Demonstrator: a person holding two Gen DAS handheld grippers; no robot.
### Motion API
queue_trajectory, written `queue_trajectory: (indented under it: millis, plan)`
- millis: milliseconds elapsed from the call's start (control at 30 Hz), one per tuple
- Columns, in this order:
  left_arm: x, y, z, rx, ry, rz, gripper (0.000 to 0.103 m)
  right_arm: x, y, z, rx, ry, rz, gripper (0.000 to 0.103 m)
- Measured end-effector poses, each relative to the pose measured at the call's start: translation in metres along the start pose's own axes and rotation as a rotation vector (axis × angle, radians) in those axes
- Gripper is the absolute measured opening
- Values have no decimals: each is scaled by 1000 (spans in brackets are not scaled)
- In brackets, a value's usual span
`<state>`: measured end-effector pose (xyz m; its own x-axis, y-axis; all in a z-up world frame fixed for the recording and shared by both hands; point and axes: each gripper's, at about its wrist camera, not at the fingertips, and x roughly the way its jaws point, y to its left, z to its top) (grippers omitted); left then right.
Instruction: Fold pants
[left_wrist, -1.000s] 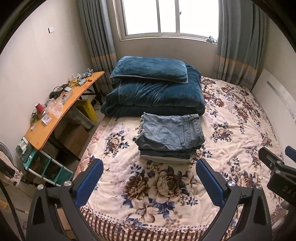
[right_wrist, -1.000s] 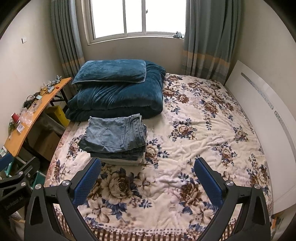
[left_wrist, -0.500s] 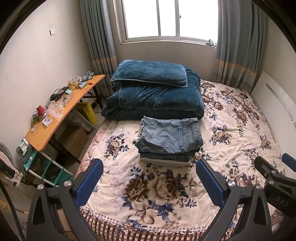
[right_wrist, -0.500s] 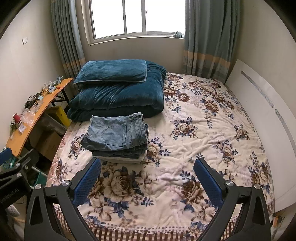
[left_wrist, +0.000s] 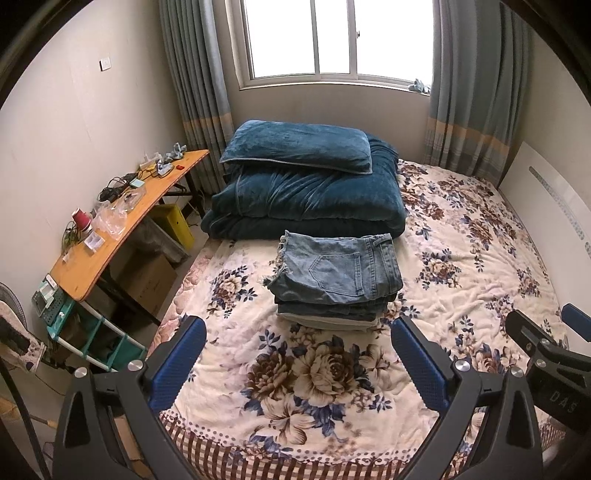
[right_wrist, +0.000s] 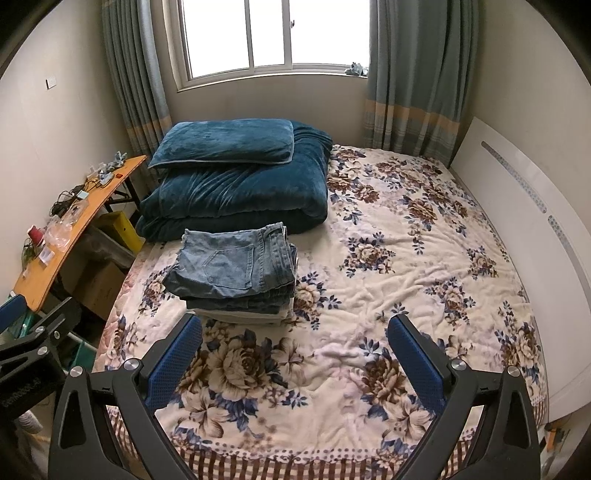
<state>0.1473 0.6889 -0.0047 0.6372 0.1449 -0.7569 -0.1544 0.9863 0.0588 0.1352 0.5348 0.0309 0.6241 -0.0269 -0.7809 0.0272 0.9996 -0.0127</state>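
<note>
A stack of folded pants (left_wrist: 334, 280) lies on the floral bed cover (left_wrist: 480, 258), with light blue jeans on top, back pocket up. It also shows in the right wrist view (right_wrist: 234, 271). My left gripper (left_wrist: 299, 345) is open and empty, held above the near part of the bed, short of the stack. My right gripper (right_wrist: 295, 341) is open and empty, to the right of the stack and nearer the bed's foot. The right gripper's body shows at the left view's right edge (left_wrist: 546, 350).
A folded dark blue quilt (left_wrist: 306, 199) with a pillow (left_wrist: 299, 149) on it lies behind the stack. An orange desk (left_wrist: 122, 225) with clutter stands left of the bed. A white panel (right_wrist: 524, 229) runs along the bed's right side. A window (left_wrist: 336, 37) is at the back.
Both grippers have drawn back and up a little, so the stack sits slightly farther off. Both stay open and empty.
</note>
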Motion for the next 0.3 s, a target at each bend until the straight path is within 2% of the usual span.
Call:
queue_trajectory:
  millis: [300]
  plan:
    - [-5,0,0,-3,-5,0,103,-4,2,-4,3,-2,1,102]
